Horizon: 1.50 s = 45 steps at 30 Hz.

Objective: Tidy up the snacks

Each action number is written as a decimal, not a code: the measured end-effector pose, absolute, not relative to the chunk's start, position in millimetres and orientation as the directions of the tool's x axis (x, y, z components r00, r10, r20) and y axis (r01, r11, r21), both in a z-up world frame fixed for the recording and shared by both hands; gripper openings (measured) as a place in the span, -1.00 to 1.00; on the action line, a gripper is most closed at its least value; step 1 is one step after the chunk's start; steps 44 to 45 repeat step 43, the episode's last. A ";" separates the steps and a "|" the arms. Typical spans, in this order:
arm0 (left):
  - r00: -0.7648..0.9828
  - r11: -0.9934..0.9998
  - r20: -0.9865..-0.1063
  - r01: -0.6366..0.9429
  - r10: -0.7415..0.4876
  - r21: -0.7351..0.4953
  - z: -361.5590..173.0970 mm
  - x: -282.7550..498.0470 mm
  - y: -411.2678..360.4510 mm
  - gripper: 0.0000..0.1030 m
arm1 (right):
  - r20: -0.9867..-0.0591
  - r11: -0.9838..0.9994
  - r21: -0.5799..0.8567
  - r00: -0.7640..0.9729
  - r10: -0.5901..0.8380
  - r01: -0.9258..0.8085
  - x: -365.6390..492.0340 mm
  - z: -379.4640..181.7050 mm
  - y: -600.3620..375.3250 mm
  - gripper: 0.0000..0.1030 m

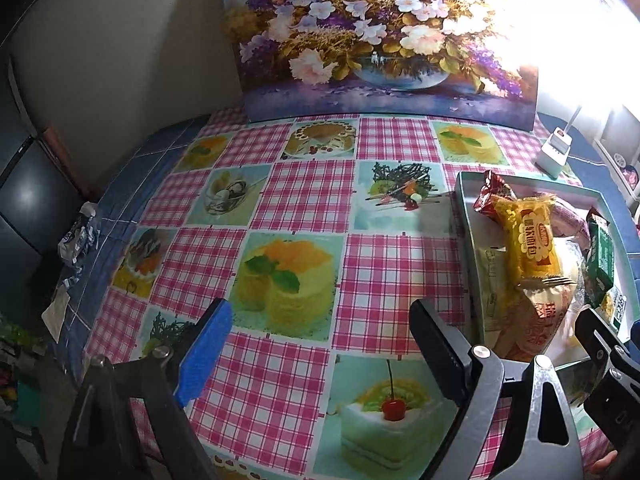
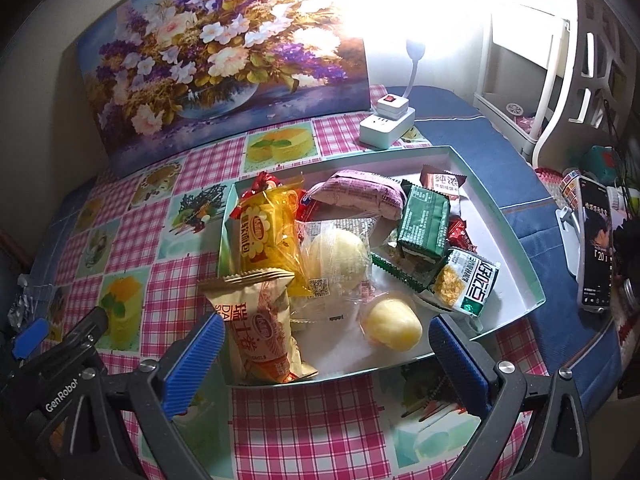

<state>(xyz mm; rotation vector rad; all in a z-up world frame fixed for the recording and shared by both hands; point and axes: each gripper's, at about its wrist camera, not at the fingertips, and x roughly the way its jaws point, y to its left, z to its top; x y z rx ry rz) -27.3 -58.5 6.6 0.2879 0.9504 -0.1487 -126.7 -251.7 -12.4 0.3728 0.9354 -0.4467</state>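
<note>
Right claw (image 2: 326, 354): my jaws spread wide, empty, poised low over the near edge of the tray (image 2: 520, 240).
Left claw (image 1: 320, 344): also agape, holding nothing, over bare worktop (image 1: 380, 272) beside the tray.
Snacks: all heaped in the tray, with the tan roll packet (image 2: 266, 328) nearest, the yellow bun packet (image 2: 266, 236) behind and the green packet (image 2: 426, 220) farther.
Stage: I judge either pile awaiting sorting or collection complete; undecidable.
</note>
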 end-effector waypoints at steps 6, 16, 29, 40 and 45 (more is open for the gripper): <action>0.565 0.949 -0.825 0.242 0.032 0.202 1.8 -23.0 -56.9 0.75 | -0.846 0.852 0.104 0.497 -0.196 0.513 -122.6 -17.0 -250.7 1.00; 0.555 0.946 -0.831 0.247 0.041 0.212 -1.3 -20.3 -56.6 0.75 | -0.858 0.853 0.100 0.479 -0.188 0.513 -118.8 -22.5 -249.4 1.00; 0.551 0.944 -0.834 0.251 0.044 0.216 -2.9 -20.5 -58.2 0.75 | -0.864 0.850 0.107 0.472 -0.178 0.516 -116.9 -26.0 -250.5 1.00; 0.546 0.950 -0.837 0.241 0.038 0.200 -3.4 -19.4 -54.6 0.75 | -0.865 0.850 0.107 0.470 -0.176 0.516 -116.4 -27.1 -250.6 1.00; 0.541 0.951 -0.840 0.247 0.025 0.187 -3.2 -19.0 -54.4 0.75 | -0.866 0.849 0.108 0.469 -0.176 0.517 -116.9 -28.5 -249.7 1.00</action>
